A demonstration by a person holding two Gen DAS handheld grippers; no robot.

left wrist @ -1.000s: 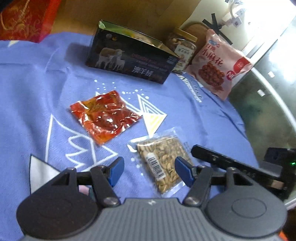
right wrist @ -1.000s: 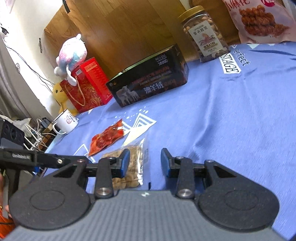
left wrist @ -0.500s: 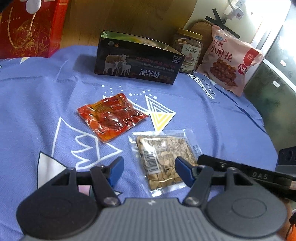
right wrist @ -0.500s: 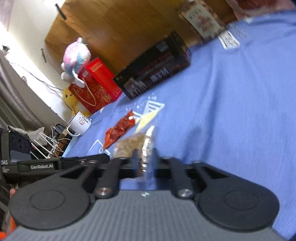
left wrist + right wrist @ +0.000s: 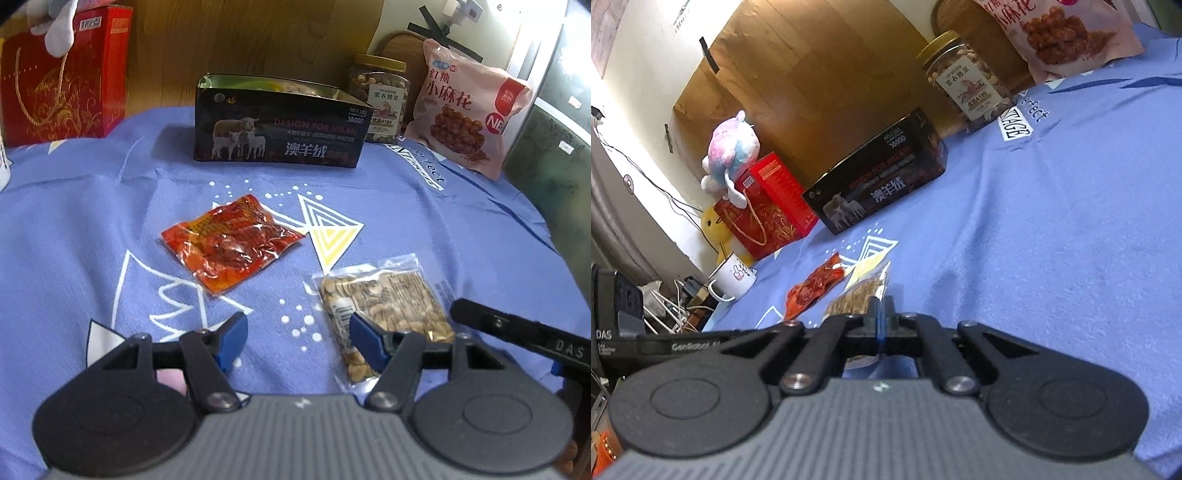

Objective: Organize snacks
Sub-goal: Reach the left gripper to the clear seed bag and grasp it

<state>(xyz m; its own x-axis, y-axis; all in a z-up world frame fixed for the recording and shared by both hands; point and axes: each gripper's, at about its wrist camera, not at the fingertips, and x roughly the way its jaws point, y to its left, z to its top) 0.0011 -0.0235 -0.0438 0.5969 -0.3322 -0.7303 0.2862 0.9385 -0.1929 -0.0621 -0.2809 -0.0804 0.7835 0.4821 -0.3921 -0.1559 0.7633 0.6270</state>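
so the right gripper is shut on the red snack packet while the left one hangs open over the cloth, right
Not quite. The right gripper is shut on the clear nut packet, at its edge, not the red snack packet, which lies untouched beside it; the right wrist view shows this. The left gripper does hang open over the cloth.

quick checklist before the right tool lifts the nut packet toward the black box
1. Right tool shut on the nut packet: ok, jaws closed on its clear edge.
2. Grip depth: cannot tell; only the thin edge seal seems pinched, so it may slip.
3. Left tool clear of the packet: not ok, it is open and one finger overlaps the packet in its own view; contact cannot be told.
4. Black box open on top: ok, the shiny inner wall shows.
5. Red snack packet out of the way: ok, it lies flat on the blue cloth, apart from the nut packet.
6. Room inside the box: cannot tell.
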